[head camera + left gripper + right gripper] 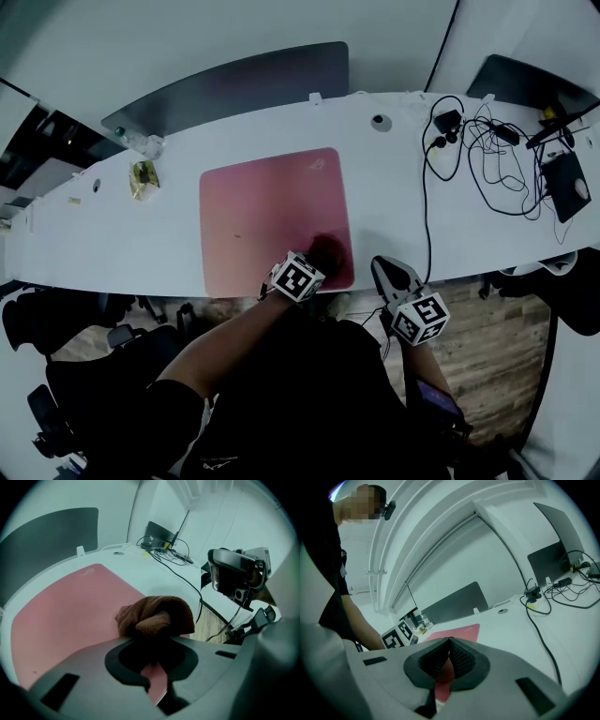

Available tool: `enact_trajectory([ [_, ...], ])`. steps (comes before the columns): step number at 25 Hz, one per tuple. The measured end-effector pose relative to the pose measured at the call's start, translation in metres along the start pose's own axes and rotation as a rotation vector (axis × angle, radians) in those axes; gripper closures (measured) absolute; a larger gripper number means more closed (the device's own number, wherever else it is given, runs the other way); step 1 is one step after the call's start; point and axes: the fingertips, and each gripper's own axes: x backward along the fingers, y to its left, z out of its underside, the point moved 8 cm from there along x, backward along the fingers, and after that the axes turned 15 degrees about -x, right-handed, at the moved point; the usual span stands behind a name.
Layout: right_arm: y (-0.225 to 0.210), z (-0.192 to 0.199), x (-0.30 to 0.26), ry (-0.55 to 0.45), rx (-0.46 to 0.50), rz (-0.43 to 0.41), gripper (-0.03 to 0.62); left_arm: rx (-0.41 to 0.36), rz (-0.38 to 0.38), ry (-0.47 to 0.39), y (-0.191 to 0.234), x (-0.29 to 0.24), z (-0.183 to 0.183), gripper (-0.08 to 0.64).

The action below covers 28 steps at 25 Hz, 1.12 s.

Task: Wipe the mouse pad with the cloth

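Cloth (157, 615), nubby brown, pinched by left gripper (151, 641) on pink mouse pad (65, 616); right gripper (449, 643) jaws together.

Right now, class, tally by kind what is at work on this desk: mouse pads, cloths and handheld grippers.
pink rectangular mouse pad: 1
crumpled brown cloth: 1
grey two-jaw grippers, left gripper and right gripper: 2
Total: 4

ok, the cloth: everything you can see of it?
The cloth is dark brown with a fuzzy, towel-like nap. It is bunched into a crumpled lump with folds, not spread flat. The left hand-held gripper is shut on its near end. The lump rests on the pink mouse pad, by the pad's near right corner. Nothing else touches it.
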Motion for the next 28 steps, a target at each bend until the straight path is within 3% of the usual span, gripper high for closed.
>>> enact_trajectory([
  [14,0.021,0.003,-0.028,0.063,0.033,-0.045,0.566,0.133,-0.073,-0.028,0.037,0.038,0.058,0.502],
  [28,0.054,0.007,-0.070,0.134,0.078,-0.083,0.566,0.288,-0.166,-0.048,0.076,0.080,0.140,0.502],
])
